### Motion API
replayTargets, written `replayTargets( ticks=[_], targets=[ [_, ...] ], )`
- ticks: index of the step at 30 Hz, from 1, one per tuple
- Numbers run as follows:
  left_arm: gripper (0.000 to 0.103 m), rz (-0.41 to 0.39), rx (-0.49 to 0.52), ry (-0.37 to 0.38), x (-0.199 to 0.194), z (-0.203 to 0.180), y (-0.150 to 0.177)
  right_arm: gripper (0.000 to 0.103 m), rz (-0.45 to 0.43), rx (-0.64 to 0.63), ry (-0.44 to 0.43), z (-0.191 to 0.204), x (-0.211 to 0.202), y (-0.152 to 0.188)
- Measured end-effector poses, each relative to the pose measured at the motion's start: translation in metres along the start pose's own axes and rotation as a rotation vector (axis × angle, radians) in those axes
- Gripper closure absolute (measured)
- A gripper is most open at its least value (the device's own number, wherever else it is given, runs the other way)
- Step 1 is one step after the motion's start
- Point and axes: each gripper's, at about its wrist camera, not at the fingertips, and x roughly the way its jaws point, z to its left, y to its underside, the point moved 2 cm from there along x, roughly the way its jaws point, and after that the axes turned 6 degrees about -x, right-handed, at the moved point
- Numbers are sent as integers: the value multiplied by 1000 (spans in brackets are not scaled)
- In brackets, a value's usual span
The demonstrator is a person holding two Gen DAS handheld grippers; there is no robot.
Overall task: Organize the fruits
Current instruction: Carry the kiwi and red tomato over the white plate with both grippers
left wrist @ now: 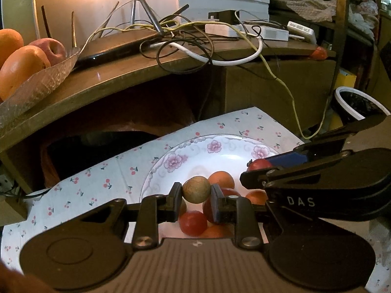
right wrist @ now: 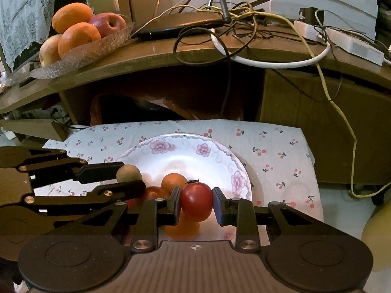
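The floral plate on the cherry-print cloth serves as the landmark: a small heap of orange and red fruits sits in its near half. Just above that heap, the left gripper has its jaws pinched on a tan, roundish fruit, and beside it the right gripper has its jaws clamped on a glossy red fruit that looks like a tomato. Both held pieces seem lifted slightly clear of the pile, though contact underneath is hidden. Beyond the plate and higher up, a wooden bench carries a glass bowl already stacked with oranges and an apple, next to a tangle of cables. The step in hand looks like picking and sorting, with one fruit secured in each hand. Next, each piece likely needs carrying up and away from the plate toward its proper place, perhaps the glass bowl, keeping the grips firm because round fruit can slip.
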Motion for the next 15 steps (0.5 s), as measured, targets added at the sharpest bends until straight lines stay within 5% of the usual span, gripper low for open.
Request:
replayTargets(
  ticks=[15],
  targets=[
    [74, -7, -6, -15, 7, 3, -3, 73, -11, 5, -4, -2, 7, -2]
  ],
)
